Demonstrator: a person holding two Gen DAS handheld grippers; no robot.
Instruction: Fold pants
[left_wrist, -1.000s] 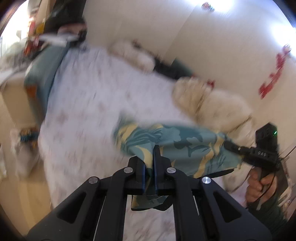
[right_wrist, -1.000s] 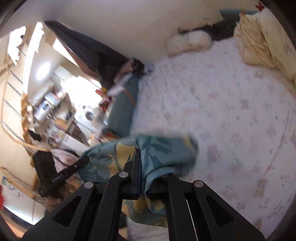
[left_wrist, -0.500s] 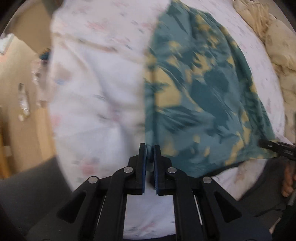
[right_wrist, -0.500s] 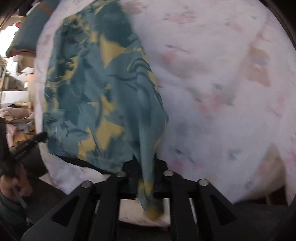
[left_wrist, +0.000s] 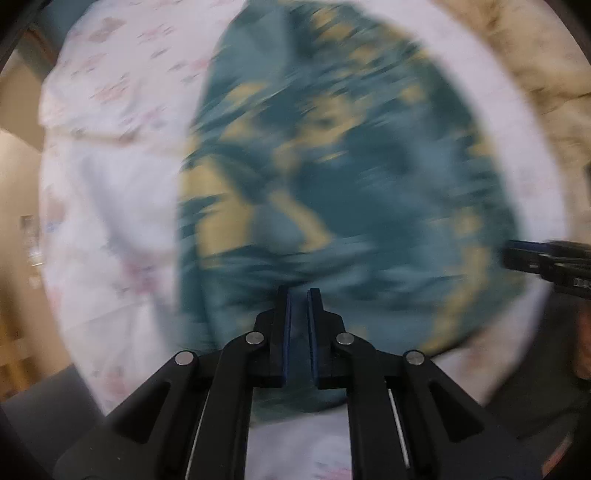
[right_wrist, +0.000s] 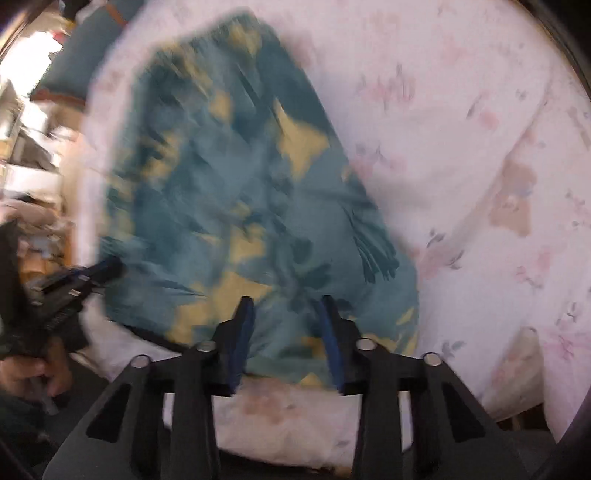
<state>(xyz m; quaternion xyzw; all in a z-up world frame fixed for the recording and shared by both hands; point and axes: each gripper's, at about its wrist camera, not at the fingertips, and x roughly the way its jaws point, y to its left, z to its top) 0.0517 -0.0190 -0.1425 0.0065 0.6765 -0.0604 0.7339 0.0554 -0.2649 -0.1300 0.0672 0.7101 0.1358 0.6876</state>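
Bed sheet (right_wrist: 461, 122): lying bare and open on the pants' (right_wrist: 236, 192) far side. Cream bedding (left_wrist: 546, 74): bunching up, crowding the far corner beyond the pants. Bed's near edge: dropping away behind both grippers.

Soft, even indoor light in both fisheye views, no hard shadows. Heavy motion blur across the teal and yellow pants (left_wrist: 351, 177), print smeared into streaks in the left wrist view, slightly less so in the right. Pale bed sheet (right_wrist: 461, 110) washed out, near overexposed. Bright glare at the upper left edge of the right wrist view. Black claw arms sharp in the foreground. Curved distortion and dark vignette around the rims
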